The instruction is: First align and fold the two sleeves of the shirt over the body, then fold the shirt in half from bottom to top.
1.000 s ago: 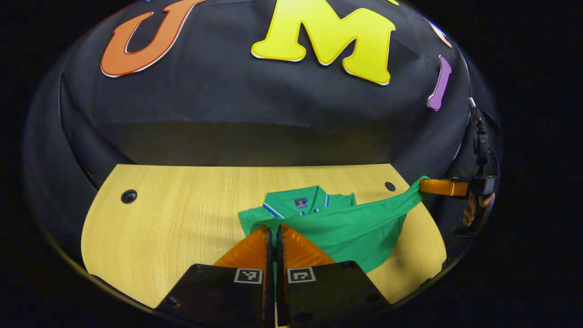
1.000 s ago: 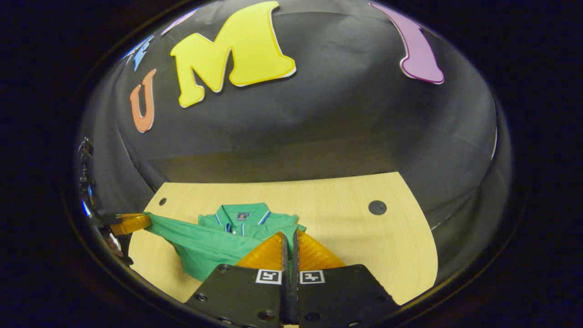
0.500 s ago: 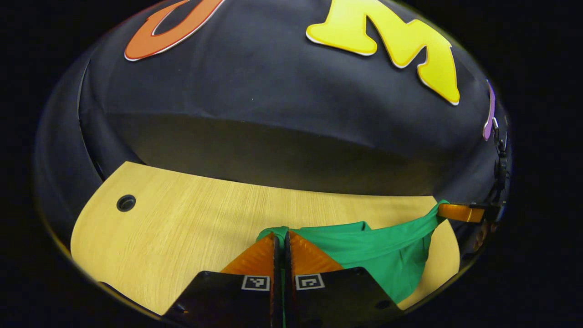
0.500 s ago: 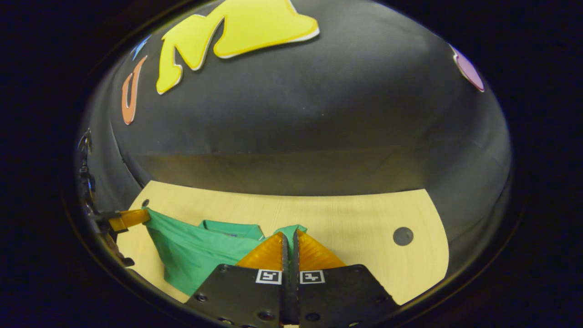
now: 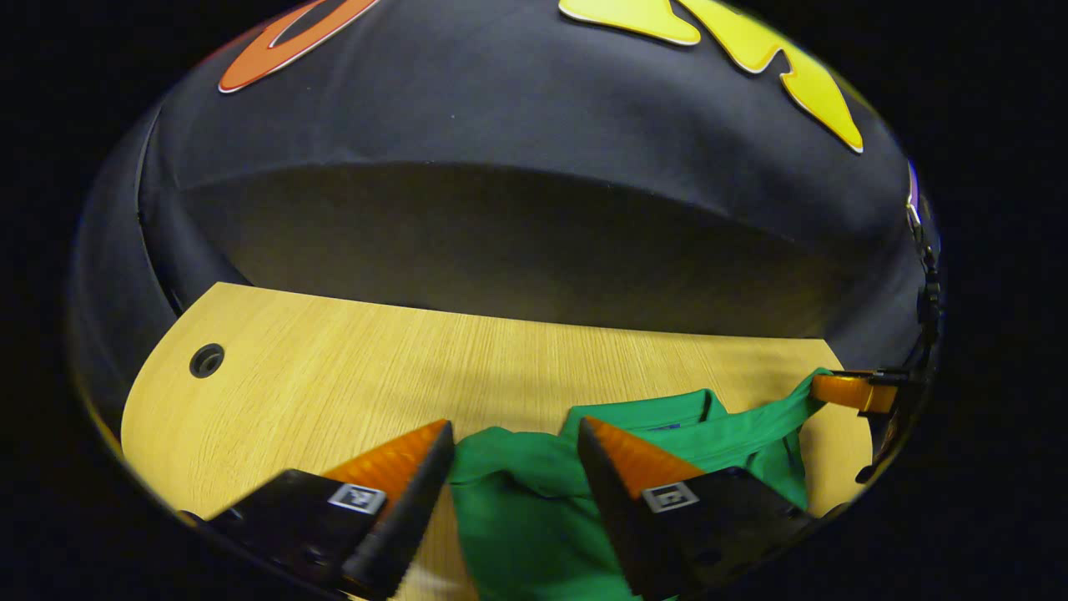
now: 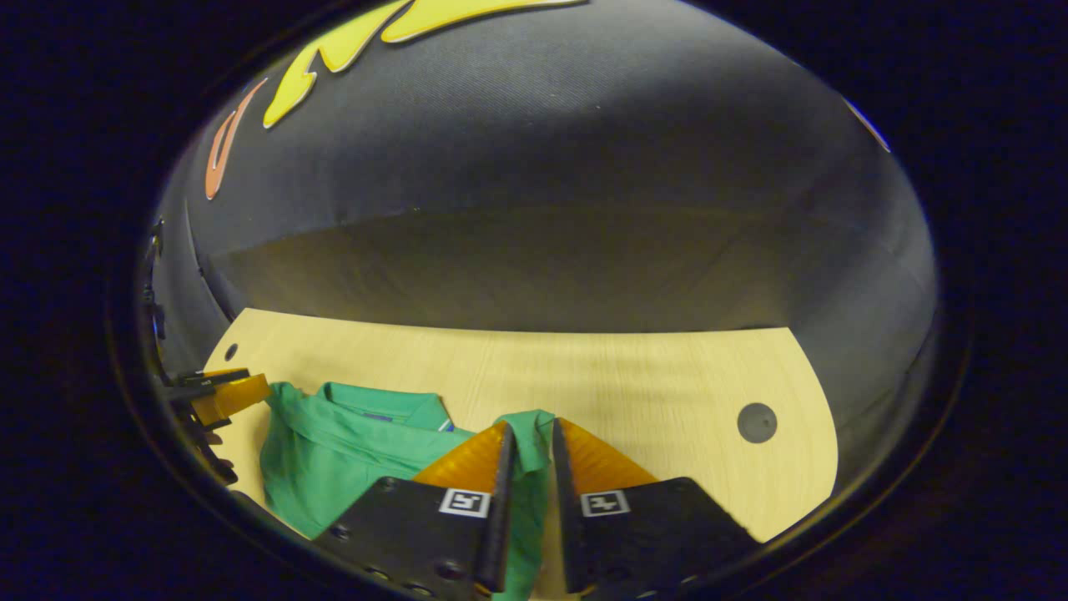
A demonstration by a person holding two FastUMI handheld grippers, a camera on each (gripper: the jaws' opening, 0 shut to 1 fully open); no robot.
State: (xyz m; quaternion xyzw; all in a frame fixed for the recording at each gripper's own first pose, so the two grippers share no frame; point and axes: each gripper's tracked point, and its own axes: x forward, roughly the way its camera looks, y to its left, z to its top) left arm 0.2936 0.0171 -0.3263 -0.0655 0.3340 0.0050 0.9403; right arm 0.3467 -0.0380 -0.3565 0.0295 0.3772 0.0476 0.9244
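On the pale wooden worktop [image 5: 334, 367] we see the green shirt [image 5: 534, 501] lying bunched, its collar [image 6: 380, 405] toward the booth wall. Our left hand-held gripper [image 5: 516, 455] has its fingers spread wide apart, with the cloth lying between them and touching neither. In the right gripper view, our right hand-held gripper [image 6: 529, 446] has its fingers only slightly parted; a fold of the shirt stands in the narrow gap, but we cannot tell whether both fingers press on it. In the left gripper view that same gripper appears at the far right edge, with a band of green cloth stretched up to its tip. A round dark hole [image 6: 757, 422] sits in the worktop, well apart from the shirt.
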